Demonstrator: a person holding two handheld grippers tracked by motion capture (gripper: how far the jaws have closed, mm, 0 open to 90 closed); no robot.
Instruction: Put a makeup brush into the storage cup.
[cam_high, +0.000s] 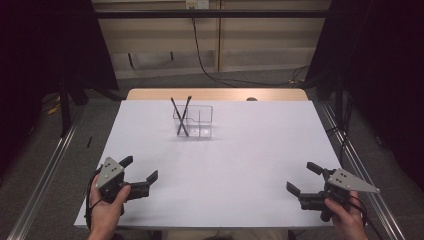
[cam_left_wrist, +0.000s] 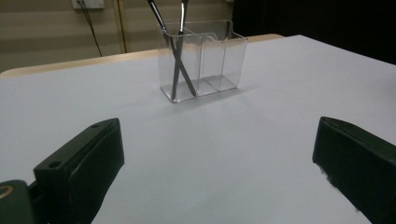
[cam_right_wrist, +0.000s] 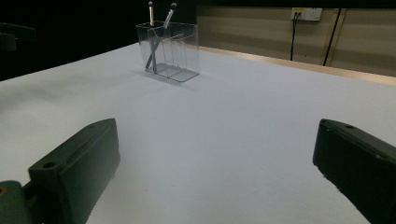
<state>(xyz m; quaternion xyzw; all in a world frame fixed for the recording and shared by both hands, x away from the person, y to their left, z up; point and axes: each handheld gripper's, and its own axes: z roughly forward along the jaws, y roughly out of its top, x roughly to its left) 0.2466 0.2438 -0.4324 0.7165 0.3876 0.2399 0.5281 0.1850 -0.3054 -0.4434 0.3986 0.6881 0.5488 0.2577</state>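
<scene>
Clear plastic organizer, two crossed brushes

Table is showing a plain white top, unpatterned, with a light wood edge at the far side. Clear organizer is reading as colourless, transparent plastic. Two makeup brushes are showing dark handles; in the right gripper view their ferrules are looking silvery. Left gripper and right gripper are showing black jaws, each carrying a grey plate. Floor is appearing grey, back wall beige.
</scene>
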